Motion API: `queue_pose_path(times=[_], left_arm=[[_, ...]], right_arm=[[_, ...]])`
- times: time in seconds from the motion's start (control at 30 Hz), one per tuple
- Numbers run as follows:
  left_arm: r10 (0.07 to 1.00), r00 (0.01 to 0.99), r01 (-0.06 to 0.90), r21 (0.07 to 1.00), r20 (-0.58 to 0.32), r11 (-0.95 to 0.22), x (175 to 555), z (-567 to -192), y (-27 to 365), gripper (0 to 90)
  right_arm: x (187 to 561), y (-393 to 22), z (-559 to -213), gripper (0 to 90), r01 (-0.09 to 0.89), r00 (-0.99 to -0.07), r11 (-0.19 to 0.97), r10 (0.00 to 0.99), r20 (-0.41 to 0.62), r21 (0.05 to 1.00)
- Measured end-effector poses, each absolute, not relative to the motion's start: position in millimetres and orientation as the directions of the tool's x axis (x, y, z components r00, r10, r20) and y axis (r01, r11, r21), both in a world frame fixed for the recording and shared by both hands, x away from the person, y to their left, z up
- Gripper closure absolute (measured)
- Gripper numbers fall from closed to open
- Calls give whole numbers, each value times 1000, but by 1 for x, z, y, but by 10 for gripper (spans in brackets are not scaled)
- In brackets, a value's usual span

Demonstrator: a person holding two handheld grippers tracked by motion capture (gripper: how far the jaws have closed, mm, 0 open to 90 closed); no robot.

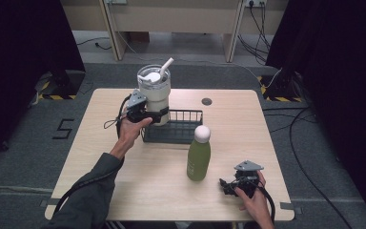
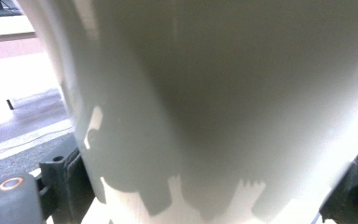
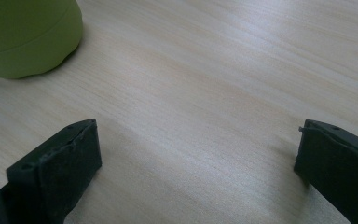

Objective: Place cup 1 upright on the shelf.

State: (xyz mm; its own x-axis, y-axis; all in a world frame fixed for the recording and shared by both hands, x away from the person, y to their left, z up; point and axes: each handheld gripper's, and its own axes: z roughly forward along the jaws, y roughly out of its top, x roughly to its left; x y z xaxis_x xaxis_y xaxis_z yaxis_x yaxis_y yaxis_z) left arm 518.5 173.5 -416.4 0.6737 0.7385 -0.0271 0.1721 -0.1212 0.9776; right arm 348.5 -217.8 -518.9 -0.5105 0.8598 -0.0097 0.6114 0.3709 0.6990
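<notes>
Clamping the big cream tumbler low on its body, my left gripper has a jaw pressed against each side of it, a grip I judge is kept low so the tall cup with its lid and straw stays upright at the left end of the black wire basket on the wooden table. Nearer me the green bottle with the white cap stands just in front of the basket, left upright and untouched. My right gripper rests on the table just right of that bottle with its jaws spread wide on nothing, probably waiting there, ready to take it.
</notes>
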Motion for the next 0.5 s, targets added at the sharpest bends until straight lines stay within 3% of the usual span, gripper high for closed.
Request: queue_pose_path(times=[0.4, 0.5], left_arm=[[751, 658, 191, 978, -59, -90, 520, -432, 174, 106], [751, 660, 191, 973, -27, -133, 520, -435, 176, 106]], right_arm=[[348, -217, -519, 4, 614, -508, 368, 861, -6, 698], [348, -217, -519, 4, 615, -508, 368, 861, -7, 698]])
